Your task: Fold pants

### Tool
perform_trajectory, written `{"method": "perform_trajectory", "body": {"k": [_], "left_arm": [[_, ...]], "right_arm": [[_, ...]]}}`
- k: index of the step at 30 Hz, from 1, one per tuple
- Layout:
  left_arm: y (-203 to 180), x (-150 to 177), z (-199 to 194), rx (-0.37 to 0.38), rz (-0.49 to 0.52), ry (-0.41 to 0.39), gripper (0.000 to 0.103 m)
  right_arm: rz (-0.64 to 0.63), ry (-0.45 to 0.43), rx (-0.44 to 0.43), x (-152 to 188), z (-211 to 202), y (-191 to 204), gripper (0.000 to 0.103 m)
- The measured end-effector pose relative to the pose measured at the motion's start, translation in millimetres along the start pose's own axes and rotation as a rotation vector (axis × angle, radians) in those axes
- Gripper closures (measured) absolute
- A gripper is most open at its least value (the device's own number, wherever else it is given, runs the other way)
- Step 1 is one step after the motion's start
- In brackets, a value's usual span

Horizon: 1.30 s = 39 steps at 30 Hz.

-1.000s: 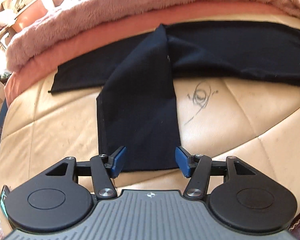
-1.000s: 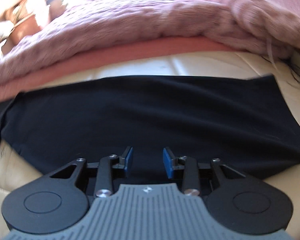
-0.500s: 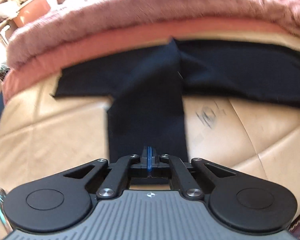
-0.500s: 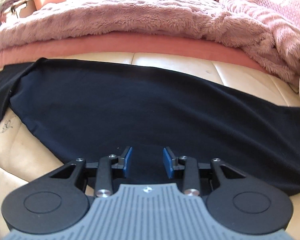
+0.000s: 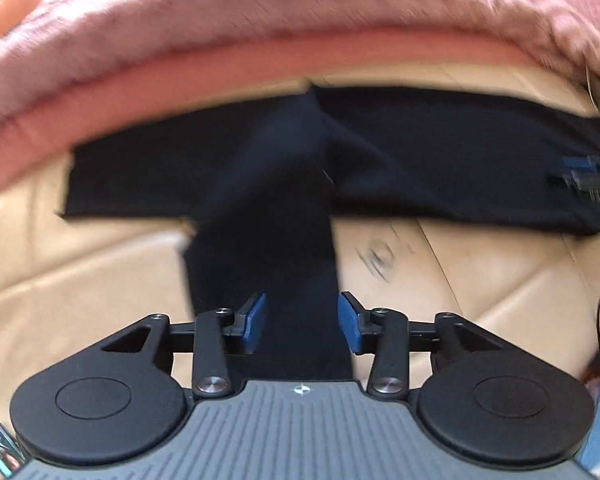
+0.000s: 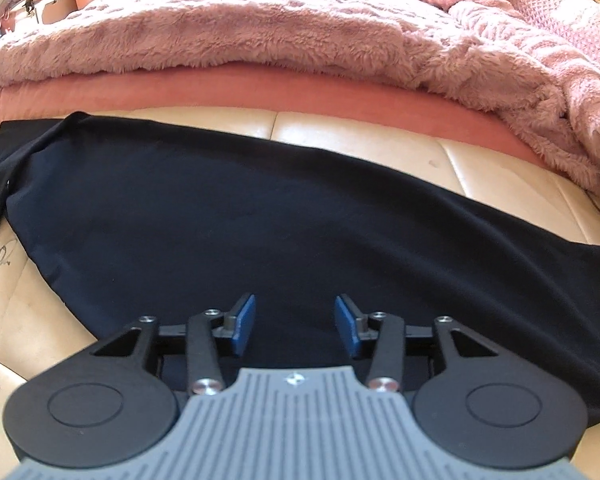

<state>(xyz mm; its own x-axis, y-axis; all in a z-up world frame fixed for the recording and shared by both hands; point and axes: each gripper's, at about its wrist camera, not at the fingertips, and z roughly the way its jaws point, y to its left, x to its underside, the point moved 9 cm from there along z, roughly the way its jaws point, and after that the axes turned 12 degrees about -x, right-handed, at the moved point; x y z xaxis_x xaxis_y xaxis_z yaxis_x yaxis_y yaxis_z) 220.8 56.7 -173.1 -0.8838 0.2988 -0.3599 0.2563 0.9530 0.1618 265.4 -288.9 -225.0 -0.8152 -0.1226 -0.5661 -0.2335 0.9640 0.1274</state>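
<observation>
- Left wrist view: left gripper point(image 5: 301, 322) with jaws spread wide, straddling the near end of one leg of the pants point(image 5: 276, 200), holding nothing.
- Leg runs straight ahead of the jaws to the crotch; other leg stretches off to the left ahead, body of the pants to the right ahead, all flat on the tan cushion point(image 5: 80, 280).
- Right gripper point(image 5: 580, 176) faintly visible far right ahead, over the dark cloth; blurred, so detail uncertain.
- Probably best to sink the pads to the hem, pinch both layers near the middle of the hem, then carry the leg over onto the other leg, edges matched.
- Worth avoiding a pinch of one layer only; leg would twist.
- Right wrist view: right gripper point(image 6: 295, 326) likewise gaping, gripping nothing, poised over the broad dark body of the pants point(image 6: 260, 220), which spreads ahead and to both sides of the jaws.
- Pink blanket point(image 6: 260, 28) piled far ahead, apart from the cloth.
- Likely wise to use this side as an anchor, or to pinch the near edge just under the pads, while the leg swings across.
- Whether the pads touch cloth here: cannot tell.
</observation>
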Motion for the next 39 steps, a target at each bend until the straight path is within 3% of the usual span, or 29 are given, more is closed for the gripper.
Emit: {"method": "perform_trajectory", "body": {"k": [3,8,11,12,13,18,26,33,39], "left_arm": [[-18.9,19.2,13.0,0.001,0.041,0.047,0.044],[-33.2,42.2,31.9,-0.043,0.069,0.108,0.044],[-33.6,45.1,30.9,-0.024,0.058,0.09,0.063],[-30.9,43.9,29.3,-0.023,0.044,0.085,0.09],[-27.8,42.5,27.9,-0.025,0.035,0.085,0.101],[3.6,16.4,0.5,-0.061,-0.027,-0.008,0.101],[103.4,-72.0,-36.4,-0.142,-0.202,-0.138,0.101],[189.1,-123.8,18.3,-0.276,-0.297,-0.076,0.102],[224.6,-139.8,73.2,-0.337,-0.318,-0.003,0.102]], "right_arm": [[0.005,0.008,-0.009,1.0,3.4,0.9,0.057],[0.015,0.007,-0.011,2.3,3.4,-0.1,0.055],[0.02,0.005,-0.012,2.2,3.6,0.2,0.055],[0.019,0.005,-0.012,2.2,3.7,0.9,0.055],[0.016,0.005,-0.014,2.8,3.7,1.2,0.055],[0.006,0.004,-0.017,3.9,4.8,3.4,0.054],[-0.039,-0.04,0.055,-9.4,-2.7,-5.4,0.055],[-0.009,-0.056,0.107,-22.0,2.6,-27.5,0.055],[-0.003,-0.047,0.133,-25.5,9.8,-36.5,0.055]]}}
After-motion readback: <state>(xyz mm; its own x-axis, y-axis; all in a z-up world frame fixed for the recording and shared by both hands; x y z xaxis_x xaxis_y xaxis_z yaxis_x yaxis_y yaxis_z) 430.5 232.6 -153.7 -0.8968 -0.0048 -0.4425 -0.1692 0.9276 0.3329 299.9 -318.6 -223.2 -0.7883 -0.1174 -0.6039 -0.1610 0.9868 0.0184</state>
